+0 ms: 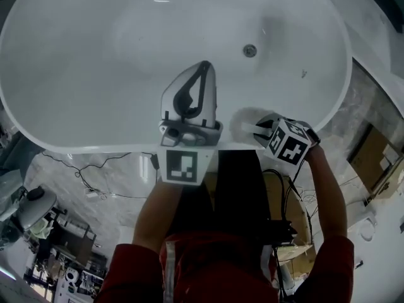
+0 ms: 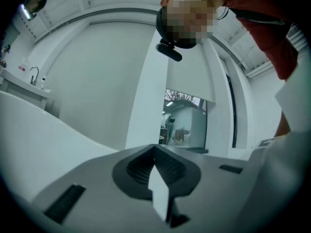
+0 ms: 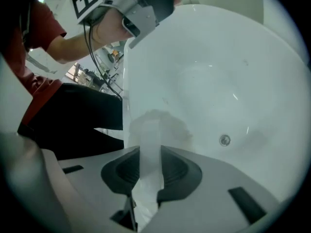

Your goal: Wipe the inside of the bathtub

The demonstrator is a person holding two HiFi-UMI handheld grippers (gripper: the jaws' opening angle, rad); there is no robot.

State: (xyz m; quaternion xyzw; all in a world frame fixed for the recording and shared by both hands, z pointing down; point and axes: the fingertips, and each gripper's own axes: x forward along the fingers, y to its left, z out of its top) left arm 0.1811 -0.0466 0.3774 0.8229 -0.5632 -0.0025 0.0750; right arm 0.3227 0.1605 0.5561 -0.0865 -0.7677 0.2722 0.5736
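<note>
The white oval bathtub [image 1: 76,141] fills the head view, its drain [image 1: 250,50] toward the far right. My right gripper [image 1: 255,129] is at the near rim, shut on a white cloth [image 1: 243,122] that rests against the tub's inner wall. In the right gripper view the cloth [image 3: 150,127] runs out between the jaws of that gripper [image 3: 146,152], with the drain [image 3: 224,140] beyond. My left gripper [image 1: 203,68] is held above the tub with its jaws shut on nothing. It points up toward the person's head in the left gripper view [image 2: 155,152] and shows in the right gripper view [image 3: 158,1].
Black cables [image 1: 95,188] trail over the marble floor in front of the tub. Cluttered equipment [image 1: 57,257] stands at the lower left and cardboard boxes [image 1: 375,156] at the right. A washbasin with a tap [image 2: 33,76] is at the wall.
</note>
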